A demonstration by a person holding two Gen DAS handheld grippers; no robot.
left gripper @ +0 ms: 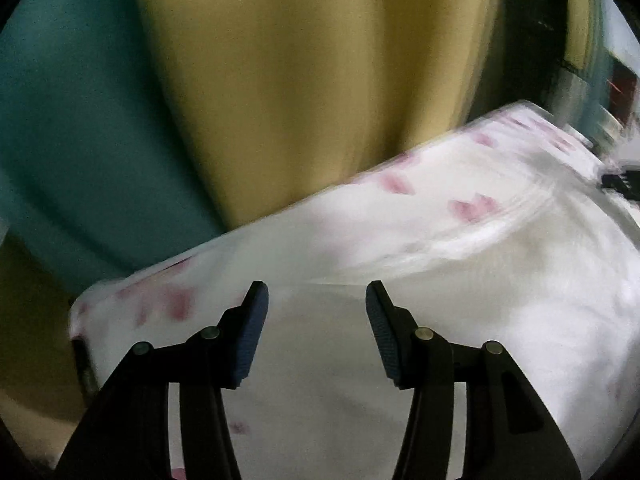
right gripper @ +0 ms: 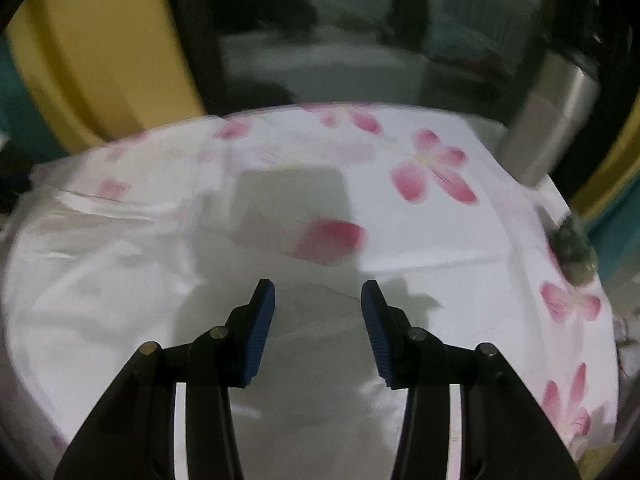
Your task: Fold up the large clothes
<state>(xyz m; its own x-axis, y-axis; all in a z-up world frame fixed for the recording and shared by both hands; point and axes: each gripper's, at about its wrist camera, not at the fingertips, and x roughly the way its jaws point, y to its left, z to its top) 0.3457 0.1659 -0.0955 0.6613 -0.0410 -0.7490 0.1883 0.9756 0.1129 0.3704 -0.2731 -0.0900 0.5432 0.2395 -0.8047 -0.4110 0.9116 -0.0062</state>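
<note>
No writing or label is legible. Both the left gripper (left gripper: 317, 294) and the right gripper (right gripper: 318, 292) hang with fingers apart, empty, above the white pink-flowered cloth (right gripper: 432, 216).

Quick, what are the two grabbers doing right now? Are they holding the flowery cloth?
Left gripper: open, holding nothing, above the white flowery cloth.
Right gripper: open, holding nothing, above the same cloth.

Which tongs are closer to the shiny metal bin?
Right. The right tongs hover open over the flowered white cloth, with the metal bin just beyond its far right edge. The left tongs' view shows no bin.
</note>
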